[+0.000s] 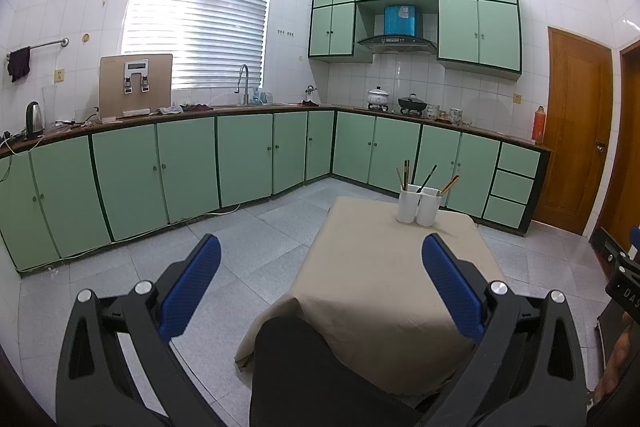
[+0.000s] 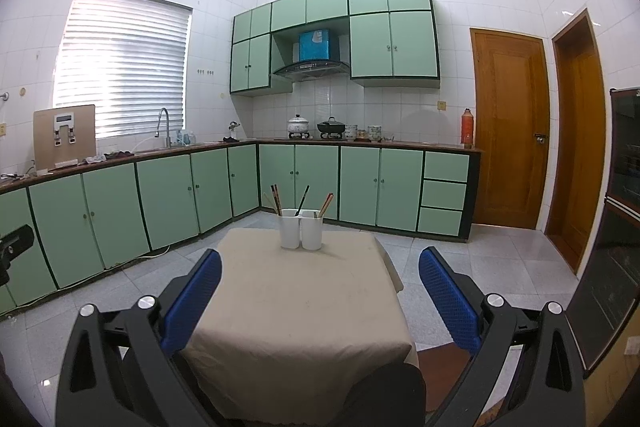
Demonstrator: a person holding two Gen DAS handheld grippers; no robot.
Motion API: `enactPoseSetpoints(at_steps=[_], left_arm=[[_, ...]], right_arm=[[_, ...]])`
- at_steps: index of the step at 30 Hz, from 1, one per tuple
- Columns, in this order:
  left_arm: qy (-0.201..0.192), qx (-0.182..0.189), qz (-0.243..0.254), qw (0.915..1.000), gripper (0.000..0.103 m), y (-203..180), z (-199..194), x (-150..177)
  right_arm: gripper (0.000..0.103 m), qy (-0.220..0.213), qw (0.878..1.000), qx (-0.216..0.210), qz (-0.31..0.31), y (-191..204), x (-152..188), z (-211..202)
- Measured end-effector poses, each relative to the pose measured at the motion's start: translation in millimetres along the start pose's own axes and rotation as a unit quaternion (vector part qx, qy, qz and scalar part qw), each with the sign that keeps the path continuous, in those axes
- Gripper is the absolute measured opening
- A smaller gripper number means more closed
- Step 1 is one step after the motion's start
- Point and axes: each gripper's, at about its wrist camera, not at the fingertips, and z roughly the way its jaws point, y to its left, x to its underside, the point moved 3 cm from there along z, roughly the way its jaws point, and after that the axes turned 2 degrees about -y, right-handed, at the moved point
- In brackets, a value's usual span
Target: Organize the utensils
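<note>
Two white cylindrical holders stand side by side at the far edge of a small table under a beige cloth point(image 2: 296, 311). The left holder point(image 2: 289, 229) holds several chopsticks point(image 2: 275, 199) and a dark utensil. The right holder point(image 2: 312, 230) holds reddish chopsticks point(image 2: 326, 205). From the left wrist the same holders point(image 1: 418, 205) appear far right on the cloth point(image 1: 384, 291). My left gripper point(image 1: 320, 259) is open and empty, held over the table's near left corner. My right gripper point(image 2: 320, 267) is open and empty, well short of the holders.
Green L-shaped floor cabinets point(image 2: 168, 191) run along the back and left walls, with a sink tap point(image 2: 162, 125), pots point(image 2: 298, 126) and a red flask point(image 2: 467, 127) on the counter. Wooden doors point(image 2: 510, 131) stand at right. A dark knee point(image 1: 296, 359) is below the table's near edge.
</note>
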Motion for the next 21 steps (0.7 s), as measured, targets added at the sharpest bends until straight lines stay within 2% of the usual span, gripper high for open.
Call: enactPoseSetpoints(at_steps=[21], left_arm=[[0.002,0.001,-0.002,1.0000,0.098,0.6,0.9,2.9]], right_arm=[[0.097,0.002,1.000,0.001,0.000,1.3,3.5,-0.4]])
